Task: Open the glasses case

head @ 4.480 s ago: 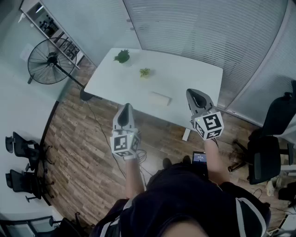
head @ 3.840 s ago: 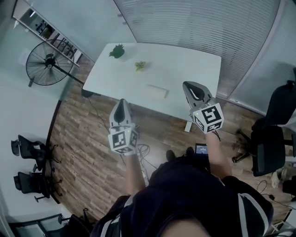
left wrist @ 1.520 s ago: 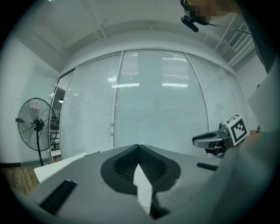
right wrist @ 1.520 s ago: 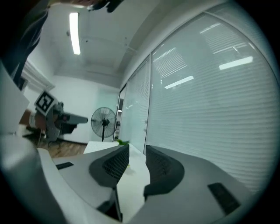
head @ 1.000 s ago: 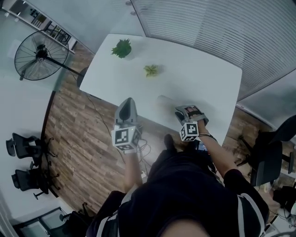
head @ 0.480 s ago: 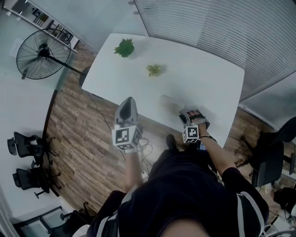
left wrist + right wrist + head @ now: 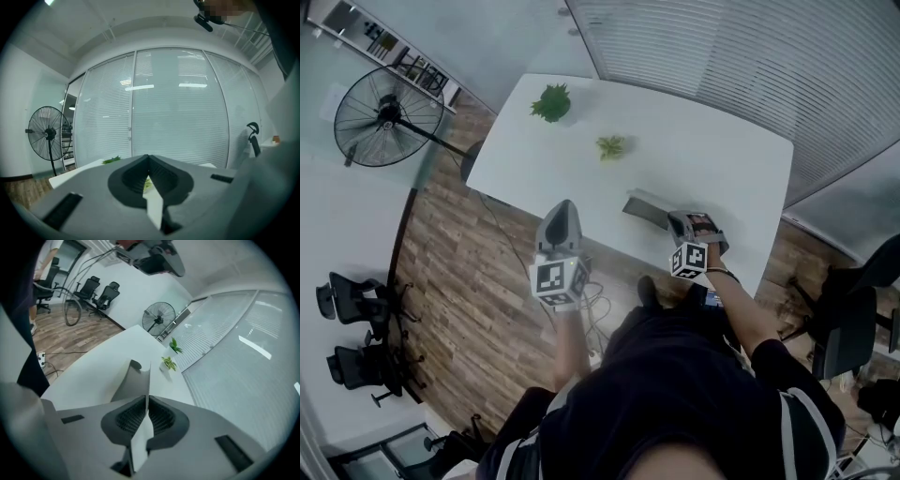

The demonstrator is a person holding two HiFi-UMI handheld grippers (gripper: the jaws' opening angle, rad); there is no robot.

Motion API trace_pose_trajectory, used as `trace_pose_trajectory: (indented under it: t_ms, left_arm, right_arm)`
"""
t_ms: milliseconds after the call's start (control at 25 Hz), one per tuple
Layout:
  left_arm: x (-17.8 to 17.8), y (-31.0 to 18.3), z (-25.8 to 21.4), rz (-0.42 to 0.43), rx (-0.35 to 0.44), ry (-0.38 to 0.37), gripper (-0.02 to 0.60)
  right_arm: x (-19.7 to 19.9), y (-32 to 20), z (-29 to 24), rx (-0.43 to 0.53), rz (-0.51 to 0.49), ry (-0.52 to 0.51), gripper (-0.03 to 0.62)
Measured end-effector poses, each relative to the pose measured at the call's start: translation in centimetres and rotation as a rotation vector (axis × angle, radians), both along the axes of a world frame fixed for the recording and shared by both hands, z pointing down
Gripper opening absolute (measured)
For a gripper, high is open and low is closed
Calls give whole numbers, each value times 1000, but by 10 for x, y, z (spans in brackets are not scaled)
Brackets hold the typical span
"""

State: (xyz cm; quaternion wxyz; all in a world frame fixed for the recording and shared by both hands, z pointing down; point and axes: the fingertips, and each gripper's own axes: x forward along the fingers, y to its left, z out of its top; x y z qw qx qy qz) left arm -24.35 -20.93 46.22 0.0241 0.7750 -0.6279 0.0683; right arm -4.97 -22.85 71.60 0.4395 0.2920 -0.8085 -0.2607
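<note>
1. Surface [image 7: 712,150]: a white top that spreads ahead of and below both claws. The right claw works over its near edge. The left claw hangs short of that edge, over the floor.
2. Right claw [image 7: 146,401]: the jaws are pressed together on a thin pale flap, seen edge-on. This flap is judged to be the lid of the glasses case.
3. Left claw [image 7: 149,159]: the jaws are closed tip to tip and nothing is held between them. It stands well apart from the case, to the left of the right claw, and takes no part in the grip.
4. Glasses case [image 7: 649,208]:
   - It lies on the surface directly ahead of the right claw and touches it at the gripped flap.
   - Its long axis runs away from the jaws, slightly to their left.
   - The grey body fans out to the left of the flap, so the case appears partly open.
   - The interior is not visible, so its contents cannot be determined.
5. Governing relation: only the right claw is within reach. The flap is judged to hinge along the long axis, so the coming move calls for swinging the flap sideways off the body. With the left claw not bracing it, the body may lift or slide with the flap.
6. Two small plants, near [image 7: 611,146] and far [image 7: 551,101]: both stand well ahead of the right claw, beyond the case and clear of the work.
</note>
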Motion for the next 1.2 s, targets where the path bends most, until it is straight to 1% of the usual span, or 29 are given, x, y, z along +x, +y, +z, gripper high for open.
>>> trace_pose_trajectory:
  t_ms: [160,320,440,680,760,920,1000,1080,1200]
  left_arm:
    - [3,-3,1,12,-1,-17,-2]
    - [0,1,11,18,-33,-34,-2]
    - [0,3,11,23,-41,-44,-2]
    - [3,6,9,37,-48,-49,-2]
    - [3,6,7,33,-49,-47,-2]
    - [5,-3,4,35,-35,-31,-2]
    - [8,-6,3,44,-27,-29,-2]
    - [10,-9,1,48,-21,-29,-2]
    - [10,-13,-5,49,-5,-32,-2]
  right_arm:
    - [15,-44,5,-69,108,-53,34]
    - [19,-65,23,-165,171,-109,34]
    - [24,-73,29,-218,195,-149,34]
    - [31,-78,28,-375,246,-341,34]
    - [31,-77,22,-405,256,-392,34]
    - [33,-83,-8,-370,278,-462,34]
    - [36,-88,-30,-338,288,-520,34]
    - [41,-95,-60,-304,299,-600,34]
    - [54,-103,-125,-237,313,-764,32]
